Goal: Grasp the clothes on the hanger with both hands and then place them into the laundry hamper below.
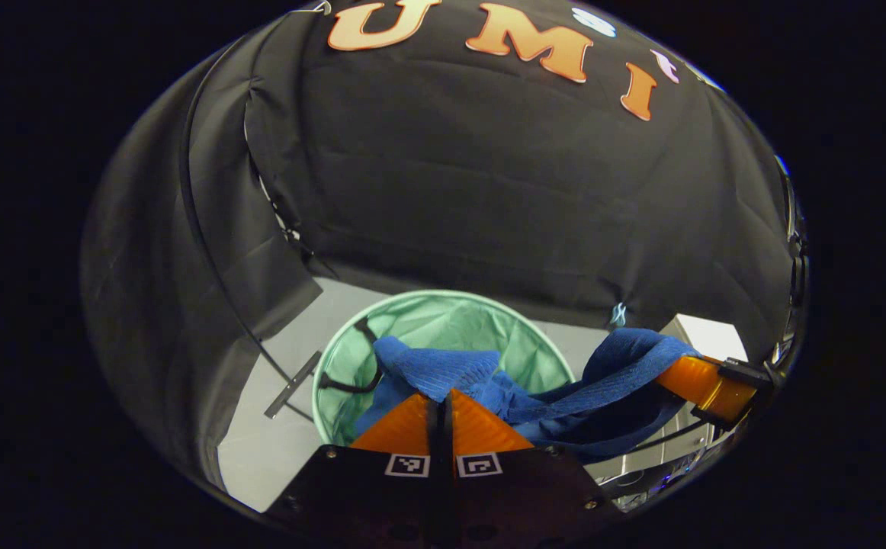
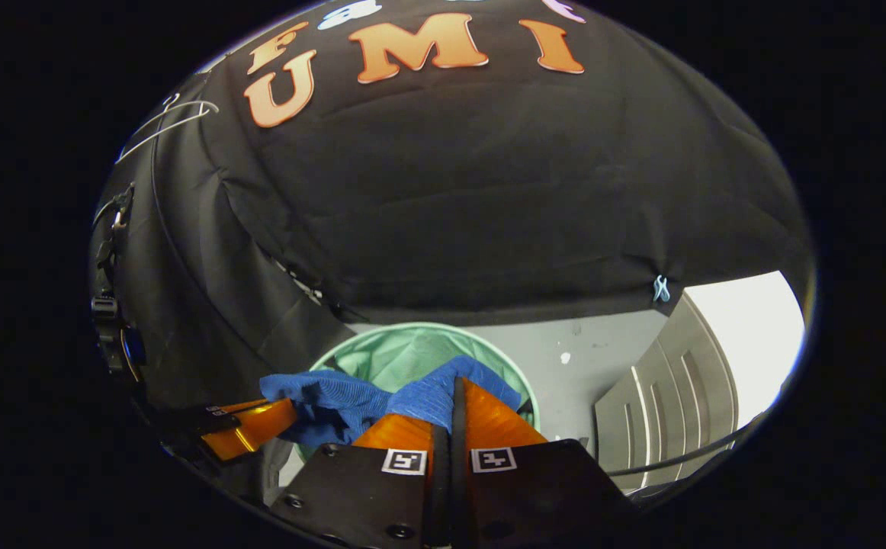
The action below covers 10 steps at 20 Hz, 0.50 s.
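The floor point(image 1: 275, 450) is flat and light grey. A round green laundry hamper point(image 1: 443, 324) stands on it, close to the black cloth wall.

A black cloth wall point(image 1: 489, 191) is hanging behind, creased and draping down to a pale grey floor point(image 1: 275, 450). A grey panelled cabinet point(image 2: 664, 412) is standing at the right, with a small light-blue clip point(image 2: 661, 288) pinching the cloth's hem.

hamper point(image 1: 443, 320) floor hidden under blue cloth point(image 1: 451, 370), hanger point(image 2: 165, 122) too faint
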### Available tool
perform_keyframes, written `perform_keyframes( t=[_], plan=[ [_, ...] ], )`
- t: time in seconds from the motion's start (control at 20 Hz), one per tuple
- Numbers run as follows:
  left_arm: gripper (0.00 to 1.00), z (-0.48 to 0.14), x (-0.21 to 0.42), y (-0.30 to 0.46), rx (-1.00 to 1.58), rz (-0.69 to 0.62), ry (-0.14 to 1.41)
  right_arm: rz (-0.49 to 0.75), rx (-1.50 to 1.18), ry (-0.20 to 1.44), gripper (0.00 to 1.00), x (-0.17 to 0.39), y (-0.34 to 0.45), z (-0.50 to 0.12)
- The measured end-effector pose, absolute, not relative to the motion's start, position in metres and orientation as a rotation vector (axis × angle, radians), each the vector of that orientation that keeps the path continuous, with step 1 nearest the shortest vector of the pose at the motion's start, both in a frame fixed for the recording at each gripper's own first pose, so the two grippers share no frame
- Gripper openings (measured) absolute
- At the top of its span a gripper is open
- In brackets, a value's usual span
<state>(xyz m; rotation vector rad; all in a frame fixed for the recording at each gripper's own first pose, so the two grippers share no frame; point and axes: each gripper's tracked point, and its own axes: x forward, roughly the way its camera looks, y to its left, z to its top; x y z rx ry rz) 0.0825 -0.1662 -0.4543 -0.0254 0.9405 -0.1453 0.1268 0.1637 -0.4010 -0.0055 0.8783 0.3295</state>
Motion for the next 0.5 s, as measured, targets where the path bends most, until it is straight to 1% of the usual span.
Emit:
perform_keyframes(
  t=[0.15, 0.5],
  plan=[
    [0.00, -0.477, 0.055, -0.153, -0.041, -0.127, 0.994, 0.330, -0.037, 0.929, 0.08, 0.107, 0.161, -0.425],
    [0.00, -0.499, 0.030, -0.139, -0.037, -0.110, 1.094, 0.338, -0.090, 1.026, 0.08, 0.081, 0.158, -0.467]
  ],
)
